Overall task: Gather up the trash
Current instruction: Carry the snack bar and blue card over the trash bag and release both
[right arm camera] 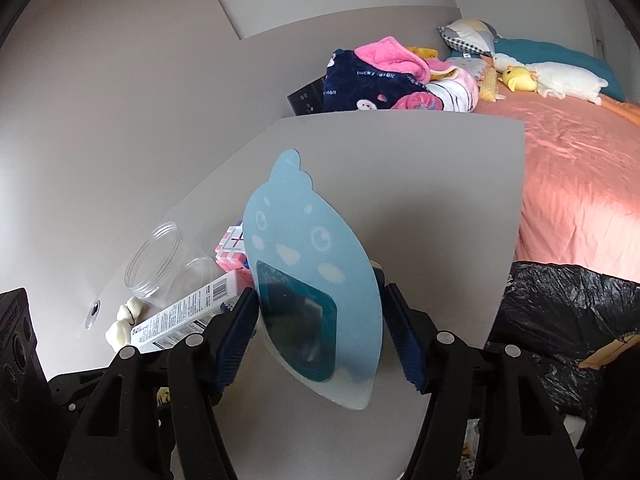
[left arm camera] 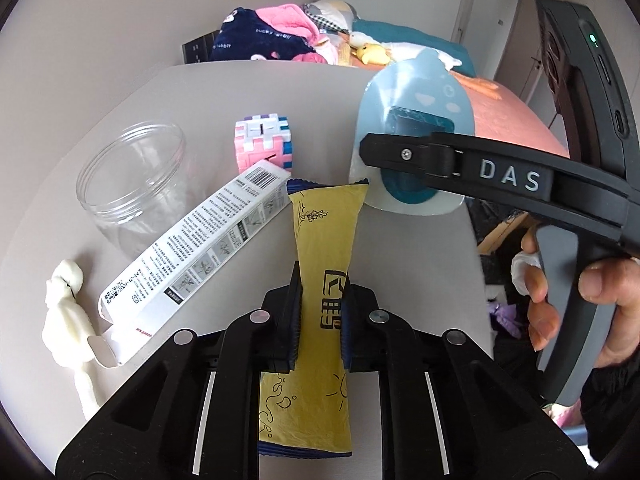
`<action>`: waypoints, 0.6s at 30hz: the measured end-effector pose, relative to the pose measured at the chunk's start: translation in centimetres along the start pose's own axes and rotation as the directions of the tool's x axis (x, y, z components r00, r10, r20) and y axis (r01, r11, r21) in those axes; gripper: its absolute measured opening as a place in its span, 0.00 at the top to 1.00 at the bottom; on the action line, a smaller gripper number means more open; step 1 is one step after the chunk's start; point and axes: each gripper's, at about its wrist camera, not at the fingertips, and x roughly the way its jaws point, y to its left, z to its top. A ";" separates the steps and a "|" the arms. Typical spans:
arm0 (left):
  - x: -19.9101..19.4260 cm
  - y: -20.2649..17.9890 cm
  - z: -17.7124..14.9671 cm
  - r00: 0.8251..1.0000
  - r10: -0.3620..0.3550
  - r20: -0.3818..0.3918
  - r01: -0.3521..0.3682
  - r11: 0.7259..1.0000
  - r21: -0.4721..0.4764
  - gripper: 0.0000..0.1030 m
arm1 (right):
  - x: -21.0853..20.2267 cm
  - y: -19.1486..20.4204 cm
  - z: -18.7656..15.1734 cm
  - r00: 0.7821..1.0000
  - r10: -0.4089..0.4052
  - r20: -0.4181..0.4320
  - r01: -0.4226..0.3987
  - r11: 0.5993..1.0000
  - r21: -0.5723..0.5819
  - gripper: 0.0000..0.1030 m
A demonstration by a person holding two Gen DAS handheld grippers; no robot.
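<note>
My left gripper (left arm camera: 320,316) is shut on a yellow snack wrapper (left arm camera: 324,248), pinched at its middle above the grey table (left arm camera: 280,92). My right gripper (right arm camera: 320,332) is shut on a light blue card package with a dark window (right arm camera: 312,280), held upright; it also shows in the left wrist view (left arm camera: 416,120). A white printed carton (left arm camera: 192,264) lies open on the table to the left. A crumpled white tissue (left arm camera: 66,320) lies at the table's left edge.
A clear plastic jar (left arm camera: 132,184) lies on its side beside a pink and blue block cube (left arm camera: 264,144). A black trash bag (right arm camera: 560,320) sits right of the table. A bed with pink sheet (right arm camera: 580,184), clothes and plush toys is behind.
</note>
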 end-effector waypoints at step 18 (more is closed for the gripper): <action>-2.1 -6.1 -0.3 0.997 -0.070 0.012 0.070 0.996 0.058 0.86 | -8.2 -3.4 -1.0 0.995 -0.050 0.083 0.046 0.998 0.042 0.37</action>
